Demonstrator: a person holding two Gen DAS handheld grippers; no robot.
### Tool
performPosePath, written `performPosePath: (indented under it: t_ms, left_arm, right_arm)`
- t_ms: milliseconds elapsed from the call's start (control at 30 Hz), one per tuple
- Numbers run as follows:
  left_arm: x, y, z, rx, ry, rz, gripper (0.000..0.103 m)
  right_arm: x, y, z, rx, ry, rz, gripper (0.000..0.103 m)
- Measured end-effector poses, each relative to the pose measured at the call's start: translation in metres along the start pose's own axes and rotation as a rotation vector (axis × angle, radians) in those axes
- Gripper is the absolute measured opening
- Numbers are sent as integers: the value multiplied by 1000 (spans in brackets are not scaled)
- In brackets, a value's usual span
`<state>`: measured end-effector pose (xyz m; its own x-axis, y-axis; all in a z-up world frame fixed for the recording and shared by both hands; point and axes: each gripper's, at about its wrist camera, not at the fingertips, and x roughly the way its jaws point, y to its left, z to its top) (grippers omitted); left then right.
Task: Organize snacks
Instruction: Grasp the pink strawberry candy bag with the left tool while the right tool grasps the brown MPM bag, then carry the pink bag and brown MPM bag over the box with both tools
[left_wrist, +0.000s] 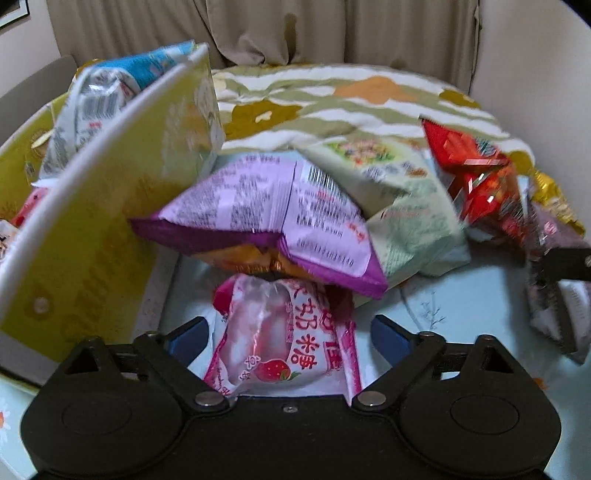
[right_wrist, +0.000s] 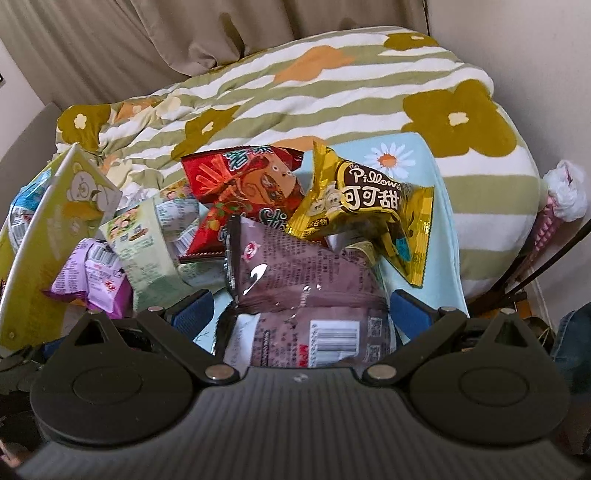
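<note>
The snacks lie heaped on a pale blue cloth (left_wrist: 480, 306), just right of a yellow box (left_wrist: 110, 221) that already holds a few bags. A pink strawberry packet (left_wrist: 280, 343) sits between the left gripper's (left_wrist: 288, 332) spread jaws, the pads clear of it. A brown bag (right_wrist: 306, 295) lies between the right gripper's (right_wrist: 301, 306) wide jaws, unpinched. Farther off are purple (left_wrist: 266, 214), green (left_wrist: 399, 206), red (right_wrist: 243, 188) and gold (right_wrist: 362, 210) bags, then a flowered blanket (right_wrist: 332, 92).
</note>
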<state>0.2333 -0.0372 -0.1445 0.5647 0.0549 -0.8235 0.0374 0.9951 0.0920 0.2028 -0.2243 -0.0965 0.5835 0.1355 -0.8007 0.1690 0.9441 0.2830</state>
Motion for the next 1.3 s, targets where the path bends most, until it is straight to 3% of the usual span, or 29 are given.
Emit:
performPosePath:
  t_ms: [100, 333, 667, 1133, 1300]
  left_arm:
    - [7, 2, -2, 10, 26, 22, 88]
    - [1, 9, -8, 10, 11, -5, 74]
    - [-19, 7, -22, 14, 14, -71, 62]
    - [-43, 11, -36, -24, 4, -118, 56]
    - [-60, 11, -36, -31, -26, -147, 56]
  right_arm:
    - [6, -3, 1, 13, 13, -1, 103]
    - [15, -7, 1, 31, 44, 22, 103]
    - [22, -6, -3, 22, 56, 23, 103]
    - [27, 12, -22, -116, 45, -41, 103]
    - [13, 10, -28, -107, 42, -12, 92]
